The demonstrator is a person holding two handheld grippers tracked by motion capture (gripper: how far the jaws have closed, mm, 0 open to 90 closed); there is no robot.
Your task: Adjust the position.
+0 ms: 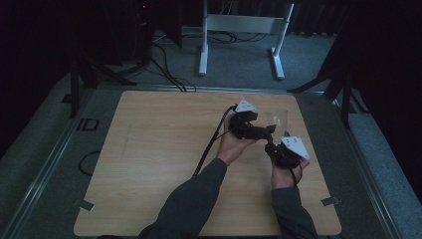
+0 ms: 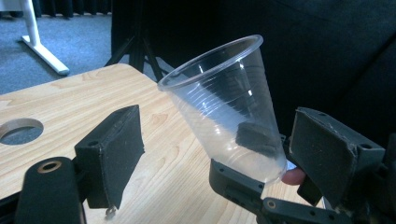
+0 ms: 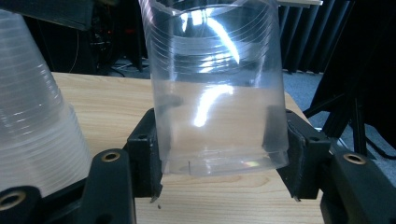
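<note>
1. Right gripper view puts the clear, ribbed plastic cup (image 3: 217,88) dead centre: it stands upright just above the table, its base squeezed from both sides between the right gripper's (image 3: 219,154) black pads.
2. Left gripper view shows the same cup (image 2: 224,112) tilted in frame, held low near its base, with a fingertip peeking out behind it.
3. The left gripper (image 2: 215,144) stands spread, its pads clear of the cup on either side and pinching nothing.
4. A second clear plastic cup (image 3: 35,126), ribbed like the first, sits just beside the held one at the left edge of the right gripper view.
5. High view places both grippers close together over the right half of the light wooden table (image 1: 164,149), with the held cup (image 1: 276,121) above it.
6. Risk, as I judge it: the thin wall may buckle under the squeeze and slip from the pads, or the nearby left gripper may knock the rim and tip the cup loose.
</note>
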